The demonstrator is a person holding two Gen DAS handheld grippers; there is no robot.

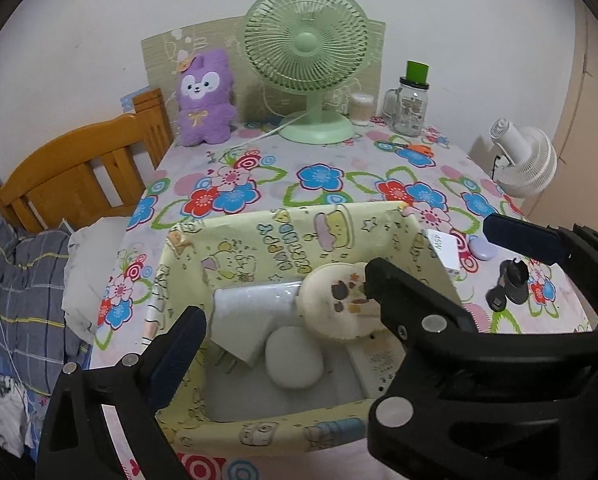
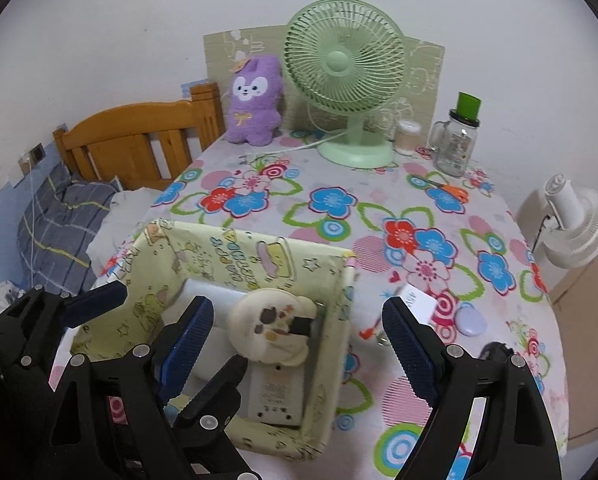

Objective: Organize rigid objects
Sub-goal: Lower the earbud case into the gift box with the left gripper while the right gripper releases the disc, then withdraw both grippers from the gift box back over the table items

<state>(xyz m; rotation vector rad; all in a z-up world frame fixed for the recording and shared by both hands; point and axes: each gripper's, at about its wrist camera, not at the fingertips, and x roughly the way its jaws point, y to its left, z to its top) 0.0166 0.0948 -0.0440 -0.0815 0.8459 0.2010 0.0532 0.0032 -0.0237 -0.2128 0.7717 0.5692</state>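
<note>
A yellow cartoon-print box [image 1: 259, 236] [image 2: 243, 256] stands near the table's front edge. Inside it lie a round cream case [image 1: 335, 300] [image 2: 271, 328], a white oval case [image 1: 295, 360], a white rectangular pack [image 1: 255, 308] and a white charger [image 2: 275, 396]. My left gripper [image 1: 283, 300] is open above the box, its right finger over the cream case. My right gripper [image 2: 299, 332] is open, straddling the box's right wall. To the right of the box lie a white adapter [image 1: 445, 248] [image 2: 417, 300], a lilac earbud case [image 1: 483, 247] [image 2: 471, 320] and a small black device [image 1: 511, 286].
A green desk fan [image 1: 307, 60] [image 2: 345, 76], a purple plush [image 1: 205, 100] [image 2: 255, 104], a cotton-swab jar [image 1: 362, 109], a glass mug jar [image 1: 409, 106] [image 2: 457, 142] and orange scissors [image 1: 413, 147] [image 2: 447, 190] sit at the back. A wooden bed frame [image 1: 79, 172] is left; a white fan [image 1: 527, 164] is right.
</note>
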